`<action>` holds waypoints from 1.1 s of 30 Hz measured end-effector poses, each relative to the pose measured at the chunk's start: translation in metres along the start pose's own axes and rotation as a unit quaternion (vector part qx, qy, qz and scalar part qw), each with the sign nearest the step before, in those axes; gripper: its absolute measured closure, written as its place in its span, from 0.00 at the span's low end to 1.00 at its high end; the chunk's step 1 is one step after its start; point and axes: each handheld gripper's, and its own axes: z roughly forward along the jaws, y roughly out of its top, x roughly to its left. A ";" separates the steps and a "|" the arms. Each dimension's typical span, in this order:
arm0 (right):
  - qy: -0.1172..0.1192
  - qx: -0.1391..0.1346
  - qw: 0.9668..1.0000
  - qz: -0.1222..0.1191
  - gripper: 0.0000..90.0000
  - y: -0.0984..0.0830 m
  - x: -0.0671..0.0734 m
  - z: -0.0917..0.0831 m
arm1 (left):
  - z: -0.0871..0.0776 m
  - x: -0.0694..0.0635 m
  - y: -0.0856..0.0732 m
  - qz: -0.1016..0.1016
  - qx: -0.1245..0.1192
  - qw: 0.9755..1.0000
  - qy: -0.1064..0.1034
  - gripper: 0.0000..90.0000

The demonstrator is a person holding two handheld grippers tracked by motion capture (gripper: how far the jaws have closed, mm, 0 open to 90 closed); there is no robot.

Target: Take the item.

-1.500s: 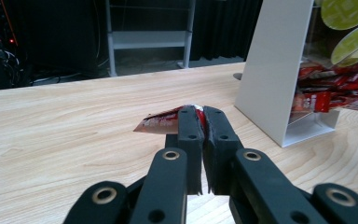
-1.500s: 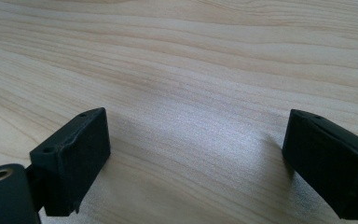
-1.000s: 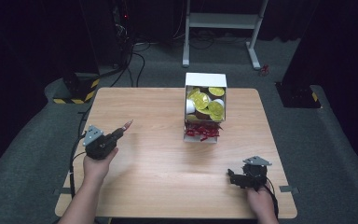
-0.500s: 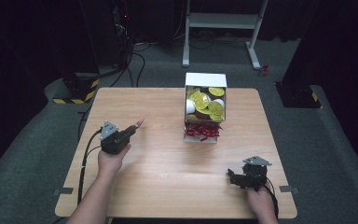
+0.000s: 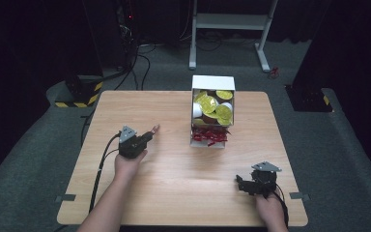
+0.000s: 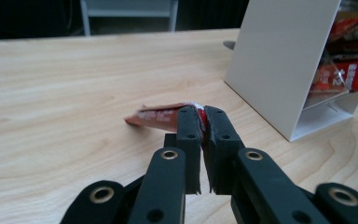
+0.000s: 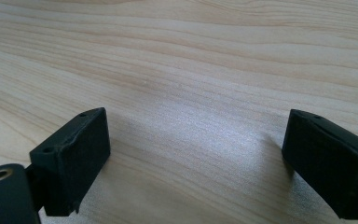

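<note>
Red sachet (image 6: 161,115) pinched in our left tongs (image 6: 201,122), near the white box (image 6: 279,56) on the desk (image 5: 174,183).

We see in the left gripper view the tongs closed narrow on one end of the thin red packet, the rest of it sticking out to the left above the pale wood; whether its far tip touches the desk we cannot tell. From the high view our left tongs (image 5: 147,137) sit left of the box (image 5: 213,83), apart from it, which stands toward the far middle of the desk, with gold-lidded cups (image 5: 207,104) in its upper part and more red sachets (image 5: 210,136) in its lower tray. Our right tongs (image 7: 196,158) stand wide apart with nothing between them, low over bare wood, at the near right corner (image 5: 241,185).
</note>
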 end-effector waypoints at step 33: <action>0.001 0.002 1.000 0.002 0.08 0.000 0.001 -0.001 | 0.035 -0.009 -0.015 0.025 0.150 0.988 0.035 0.88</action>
